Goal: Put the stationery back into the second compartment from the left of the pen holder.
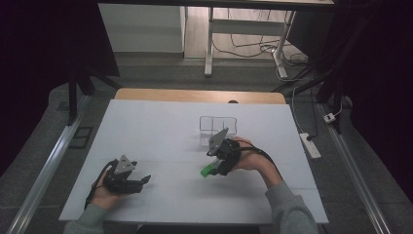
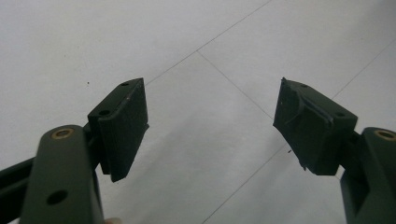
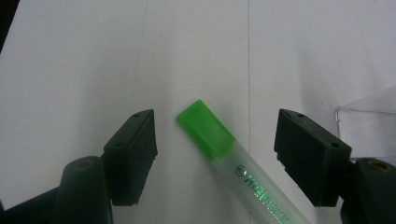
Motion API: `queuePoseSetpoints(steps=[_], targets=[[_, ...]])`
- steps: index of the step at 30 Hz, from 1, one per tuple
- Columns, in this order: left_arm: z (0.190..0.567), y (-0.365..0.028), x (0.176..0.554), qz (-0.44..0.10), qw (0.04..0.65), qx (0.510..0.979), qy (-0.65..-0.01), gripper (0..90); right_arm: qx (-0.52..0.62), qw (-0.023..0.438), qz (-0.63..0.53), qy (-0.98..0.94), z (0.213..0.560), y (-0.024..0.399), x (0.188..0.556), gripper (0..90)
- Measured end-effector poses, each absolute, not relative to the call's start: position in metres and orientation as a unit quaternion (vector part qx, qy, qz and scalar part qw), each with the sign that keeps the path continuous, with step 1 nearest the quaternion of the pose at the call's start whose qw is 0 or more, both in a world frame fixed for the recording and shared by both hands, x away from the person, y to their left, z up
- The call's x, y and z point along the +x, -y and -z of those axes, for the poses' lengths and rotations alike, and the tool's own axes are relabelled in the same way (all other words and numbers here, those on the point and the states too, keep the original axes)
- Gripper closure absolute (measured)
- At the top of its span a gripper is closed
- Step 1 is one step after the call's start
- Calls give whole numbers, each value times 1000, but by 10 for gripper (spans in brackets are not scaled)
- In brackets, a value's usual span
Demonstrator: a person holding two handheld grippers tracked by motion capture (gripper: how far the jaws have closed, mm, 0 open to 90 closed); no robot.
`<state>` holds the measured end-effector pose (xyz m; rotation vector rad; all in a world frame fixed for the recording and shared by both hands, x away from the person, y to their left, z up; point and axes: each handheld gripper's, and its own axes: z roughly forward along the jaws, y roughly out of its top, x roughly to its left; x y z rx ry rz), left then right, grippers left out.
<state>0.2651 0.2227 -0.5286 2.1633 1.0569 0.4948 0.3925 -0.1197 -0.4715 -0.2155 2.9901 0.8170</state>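
Observation:
A green highlighter (image 3: 252, 179) with a frosted barrel and a bright green cap lies on the white table (image 1: 160, 131). My right gripper (image 3: 214, 120) is open, its jaws standing on either side of the cap end with clear gaps and no pad touching it. In the high view the right gripper (image 1: 215, 166) sits near the table's middle, with the green cap (image 1: 208, 171) poking out at its lower left. My left gripper (image 2: 210, 93) is open over bare table with nothing between its jaws. It rests at the front left (image 1: 144, 180) in the high view.
A clear plastic box (image 1: 217, 126) stands just beyond the right gripper, and its corner (image 3: 369, 105) shows at the right in the right gripper view. A wooden strip (image 1: 199, 95) runs along the table's far edge. A power strip (image 1: 310, 145) lies on the floor to the right.

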Motion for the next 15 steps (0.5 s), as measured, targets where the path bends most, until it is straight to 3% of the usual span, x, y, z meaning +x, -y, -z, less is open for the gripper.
queuePoseSetpoints(steps=[9,15], targets=[[529,-222,266,-190,333,830,-404,257,-82,9,-242,-967,485,114,397,263],[529,-223,266,-191,334,830,-405,257,-88,4,-230,-969,495,109,398,301]])
